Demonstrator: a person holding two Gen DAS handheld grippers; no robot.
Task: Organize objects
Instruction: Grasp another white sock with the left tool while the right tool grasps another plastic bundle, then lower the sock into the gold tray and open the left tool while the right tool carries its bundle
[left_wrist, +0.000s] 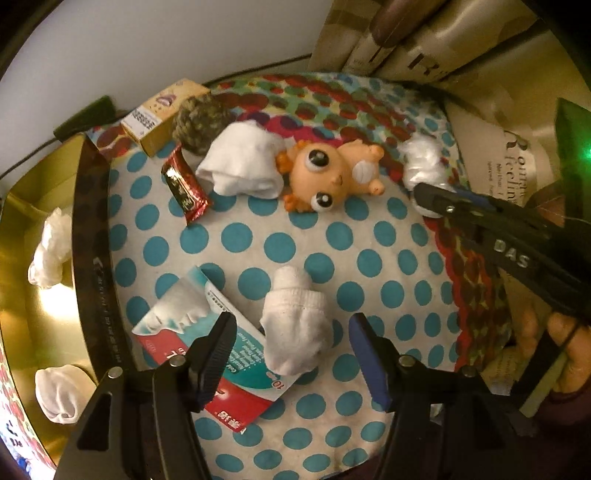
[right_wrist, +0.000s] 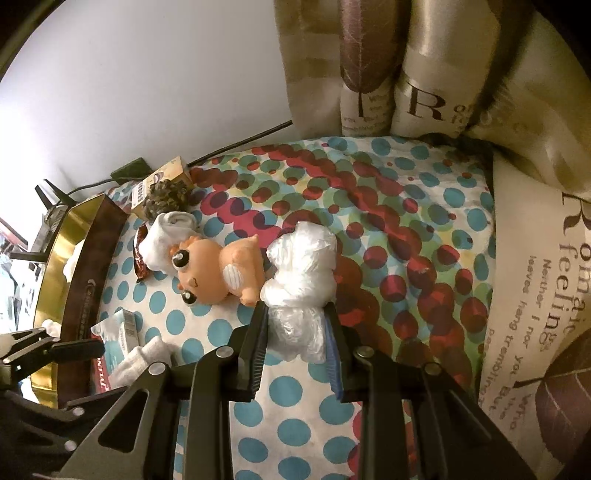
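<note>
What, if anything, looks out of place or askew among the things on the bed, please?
The toy lies tipped on its side rather than standing, its head against a white sock. Another sock lies partly on the red box, which sits skewed near the gold bin. Nothing looks spilled or damaged.

A bed (left_wrist: 332, 236) spread with a polka-dot sheet carries an orange toy (left_wrist: 328, 173), rolled white socks (left_wrist: 295, 325), a crumpled plastic bag (right_wrist: 303, 269) and a toothpaste box (left_wrist: 207, 343). A red snack bar (left_wrist: 184, 184), a small carton (left_wrist: 162, 118) and a gold tray (left_wrist: 85, 236) lie along its edge.
</note>
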